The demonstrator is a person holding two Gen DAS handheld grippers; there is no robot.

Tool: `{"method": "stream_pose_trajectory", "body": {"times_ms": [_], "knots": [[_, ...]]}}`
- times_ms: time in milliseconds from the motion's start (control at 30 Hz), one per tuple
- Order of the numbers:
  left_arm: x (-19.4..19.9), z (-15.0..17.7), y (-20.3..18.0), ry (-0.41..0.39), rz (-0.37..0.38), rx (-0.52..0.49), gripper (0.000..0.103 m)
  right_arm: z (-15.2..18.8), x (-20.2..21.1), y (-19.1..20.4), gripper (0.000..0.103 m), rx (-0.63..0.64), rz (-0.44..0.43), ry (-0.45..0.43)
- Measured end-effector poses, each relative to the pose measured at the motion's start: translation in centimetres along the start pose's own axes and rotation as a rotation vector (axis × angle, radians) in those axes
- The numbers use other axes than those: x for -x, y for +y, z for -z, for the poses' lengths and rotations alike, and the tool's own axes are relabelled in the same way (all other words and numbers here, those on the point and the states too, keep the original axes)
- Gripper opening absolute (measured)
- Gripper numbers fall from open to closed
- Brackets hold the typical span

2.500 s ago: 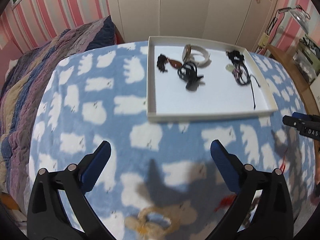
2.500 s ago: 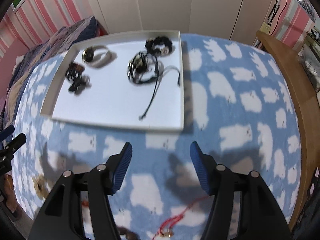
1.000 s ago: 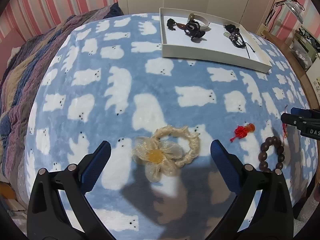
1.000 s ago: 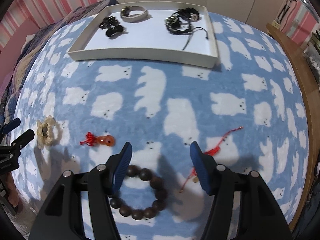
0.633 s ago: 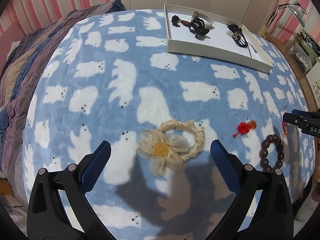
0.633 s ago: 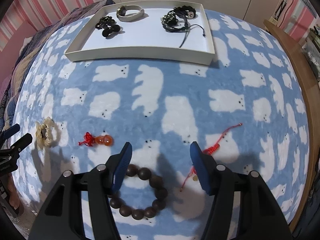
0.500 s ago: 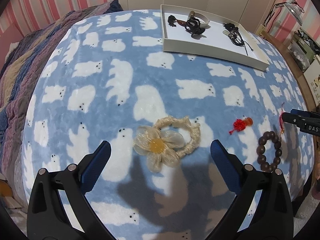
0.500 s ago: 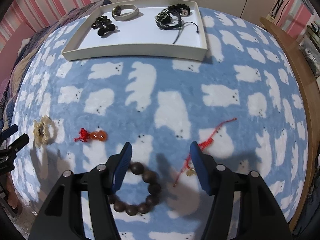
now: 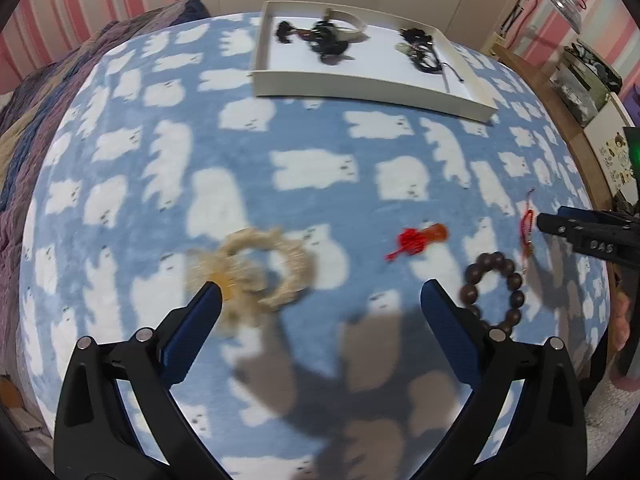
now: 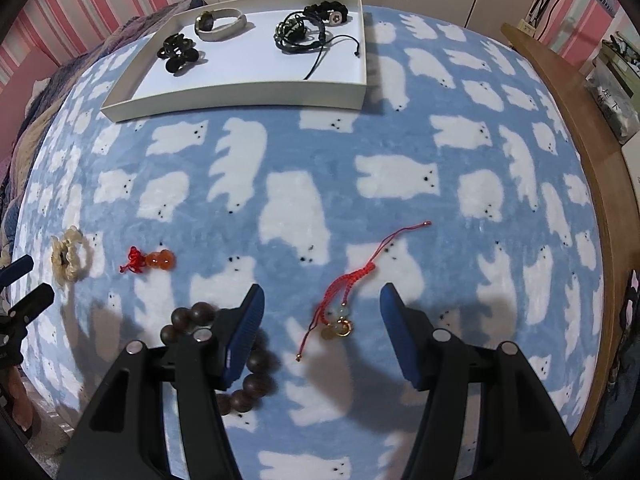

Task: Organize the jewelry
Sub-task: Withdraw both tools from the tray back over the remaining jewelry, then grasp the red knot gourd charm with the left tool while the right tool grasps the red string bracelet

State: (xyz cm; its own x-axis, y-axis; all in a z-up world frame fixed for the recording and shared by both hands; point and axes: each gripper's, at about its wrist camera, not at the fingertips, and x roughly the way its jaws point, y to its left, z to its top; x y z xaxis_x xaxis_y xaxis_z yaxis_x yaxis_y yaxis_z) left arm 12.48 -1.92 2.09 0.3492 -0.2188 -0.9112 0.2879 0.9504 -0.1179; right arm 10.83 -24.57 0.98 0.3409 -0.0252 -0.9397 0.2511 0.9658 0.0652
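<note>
Blanket [image 10: 320,152]: red cord bracelet [image 10: 344,296] between right hand-held gripper [image 10: 322,304] jaws

From the left wrist view, motion blur smears the cream flower scrunchie [image 9: 256,276] so I can't make out its petals, and my left finger [image 9: 192,332] covers its near edge. The pieces in the white tray [image 9: 360,84] are dark smudges there; I can't tell them apart. The wooden bead bracelet [image 10: 224,356] is half hidden behind my right gripper's [image 10: 320,312] left finger in the right wrist view. The charms on the red cord [image 10: 344,300] are too small for me to identify. The left gripper [image 10: 24,284] is cut by that frame's left edge, showing only its tips.
</note>
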Motion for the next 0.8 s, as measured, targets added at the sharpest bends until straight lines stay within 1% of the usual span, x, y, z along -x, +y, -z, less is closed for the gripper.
{"method": "stream_pose_trajectory", "body": {"times_ms": [100,200,300,367,433,600,700,733,767,800], "knots": [[-0.4,-0.5,-1.7,0.003,0.011,-0.022,0.098,0.1,-0.6,-0.3,0.061,0.004,-0.006,0.011],[-1.4,-1.0,-3.1,0.025,0.02,-0.034,0.096,0.1,-1.0,-1.0,0.061,-0.006,-0.005,0.015],[-2.6,-1.3,-4.2,0.054,0.035,-0.038,0.09,0.1,-1.4,-1.7,0.061,-0.021,-0.002,0.016],[-3.3,-1.5,-5.0,0.069,0.039,-0.046,0.084,0.1,-1.7,-2.0,0.061,-0.027,-0.006,0.022],[-3.8,-1.7,-5.6,0.082,0.039,-0.051,0.081,0.1,-2.0,-2.2,0.061,-0.029,-0.006,0.026],[-4.9,-2.3,-6.6,0.098,0.031,-0.068,0.079,0.1,-2.3,-2.5,0.061,-0.029,-0.013,0.032],[-5.6,-2.6,-6.6,0.113,0.023,-0.07,0.064,-0.1,-2.5,-2.6,0.06,-0.027,-0.011,0.035],[-5.9,-2.7,-6.6,0.12,0.02,-0.069,0.057,-0.2,-2.6,-2.6,0.06,-0.027,-0.012,0.037],[-6.3,-2.8,-6.5,0.132,0.02,-0.061,0.054,-0.2,-2.8,-2.6,0.06,-0.027,-0.011,0.039],[-6.5,-2.8,-6.4,0.139,0.022,-0.055,0.054,-0.3,-2.9,-2.6,0.06,-0.027,-0.01,0.04]]}}
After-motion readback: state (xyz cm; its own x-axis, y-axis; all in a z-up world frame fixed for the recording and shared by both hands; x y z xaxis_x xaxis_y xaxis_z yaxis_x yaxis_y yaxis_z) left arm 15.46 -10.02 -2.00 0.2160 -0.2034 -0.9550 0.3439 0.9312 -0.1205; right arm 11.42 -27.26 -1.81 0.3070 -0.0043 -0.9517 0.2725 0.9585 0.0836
